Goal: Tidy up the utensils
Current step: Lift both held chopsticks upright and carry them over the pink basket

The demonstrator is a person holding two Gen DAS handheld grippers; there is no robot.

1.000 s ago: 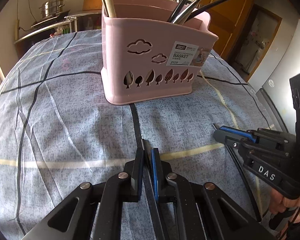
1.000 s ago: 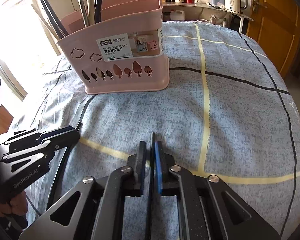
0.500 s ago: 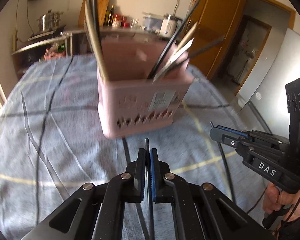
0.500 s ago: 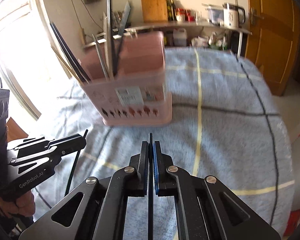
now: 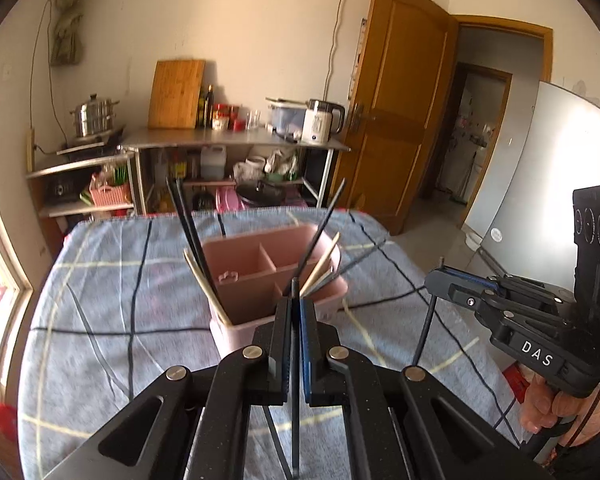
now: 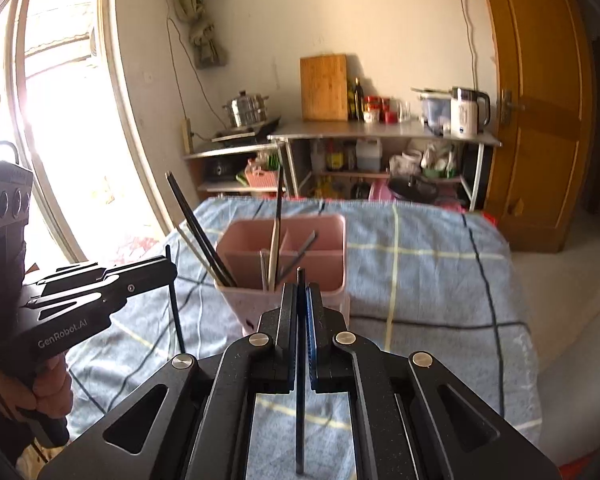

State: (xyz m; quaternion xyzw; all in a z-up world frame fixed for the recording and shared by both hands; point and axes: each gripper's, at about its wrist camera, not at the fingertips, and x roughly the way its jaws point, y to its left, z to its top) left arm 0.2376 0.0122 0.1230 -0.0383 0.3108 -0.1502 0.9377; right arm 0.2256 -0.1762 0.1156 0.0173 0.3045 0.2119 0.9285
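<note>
A pink utensil basket with compartments stands on the blue checked tablecloth and holds several black and pale chopsticks; it also shows in the right wrist view. My left gripper is shut on a black chopstick, held upright above the near side of the basket. My right gripper is shut on another black chopstick, also raised in front of the basket. Each gripper shows in the other's view, the right one and the left one, each with its chopstick hanging down.
The table is covered by the blue cloth with black and yellow lines. Behind it stand metal shelves with a kettle, a pot, a cutting board and bottles. A wooden door is at the right, a window at the left.
Both grippers have risen well above the table with their chopsticks. The views now look down into the basket's open top instead of at its side.
</note>
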